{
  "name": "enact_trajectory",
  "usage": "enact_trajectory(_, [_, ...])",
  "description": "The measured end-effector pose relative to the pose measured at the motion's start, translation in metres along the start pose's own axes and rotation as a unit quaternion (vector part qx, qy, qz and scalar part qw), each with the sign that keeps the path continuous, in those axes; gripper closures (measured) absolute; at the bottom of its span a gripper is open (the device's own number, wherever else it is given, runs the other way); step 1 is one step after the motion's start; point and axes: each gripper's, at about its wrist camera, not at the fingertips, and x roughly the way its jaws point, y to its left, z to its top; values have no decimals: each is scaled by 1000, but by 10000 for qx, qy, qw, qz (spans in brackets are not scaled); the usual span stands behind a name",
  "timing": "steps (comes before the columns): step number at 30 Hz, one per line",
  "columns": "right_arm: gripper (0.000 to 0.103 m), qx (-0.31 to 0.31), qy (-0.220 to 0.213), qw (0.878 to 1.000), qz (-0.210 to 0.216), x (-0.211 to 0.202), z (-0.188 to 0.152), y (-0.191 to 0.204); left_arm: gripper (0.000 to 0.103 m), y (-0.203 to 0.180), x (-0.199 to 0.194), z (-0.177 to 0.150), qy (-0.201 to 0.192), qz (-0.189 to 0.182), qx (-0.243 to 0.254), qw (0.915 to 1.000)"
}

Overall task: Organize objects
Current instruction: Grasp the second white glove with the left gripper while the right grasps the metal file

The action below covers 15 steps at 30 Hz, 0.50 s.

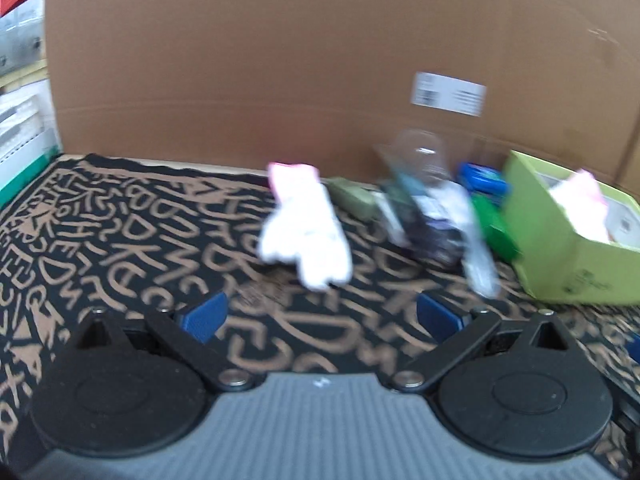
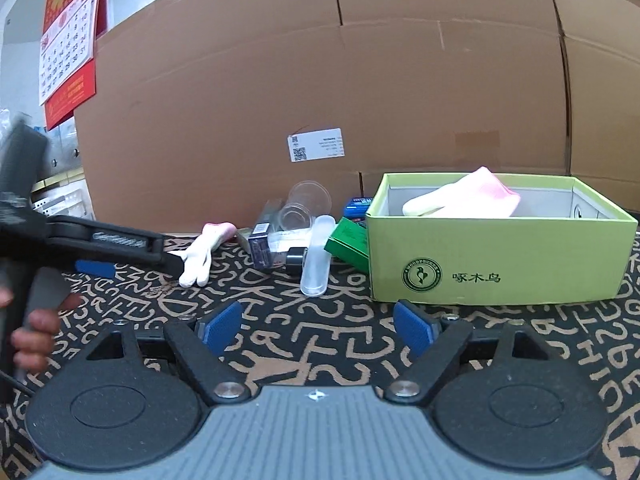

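Glove [image 1: 306, 224], white with a pink cuff, is what I take my left tool [image 1: 320, 316] to be after. From the left wrist it lies flat on the patterned counter [image 1: 120, 240], just ahead of the blue pads and a little left of centre between them, not yet touching either. The left tool stands wide open and holds nothing. To do this well I should bring it low over the glove, centre the bunched fabric between the pads and close on the thick middle, not on a stray finger.

From the right wrist, the glove [image 2: 204, 250] lies well off to the left, its fingers right at the left tool's tip [image 2: 176, 262]. My right tool [image 2: 318, 326] is open and empty, aimed between the clear tube [image 2: 316, 258] and the green shoe box [image 2: 500, 256], where a matching glove [image 2: 464, 198] already rests.
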Motion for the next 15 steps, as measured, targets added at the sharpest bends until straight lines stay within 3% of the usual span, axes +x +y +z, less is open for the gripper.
enact_trajectory(6, [18,-60,129,9998,-128,2,-1,2,1,16,54,22,184,224,-168,9994])
enact_trajectory(10, [31,-189,285,9993,-138,9,-2,4,14,18,83,33,382,152,-63,9991])
enact_trajectory(11, [35,-214,332,9992,-106,11,-1,6,20,16,88,34,419,142,43,9990])
enact_trajectory(13, [40,-316,381,9988,-4,17,2,11,69,12,96,34,569,87,261,9980])
enact_trajectory(14, [41,-410,378,9984,49,20,4,15,71,11,96,33,581,-24,326,9978])
enact_trajectory(15, [43,-504,370,9980,93,24,6,18,85,10,92,30,541,-56,411,9977])
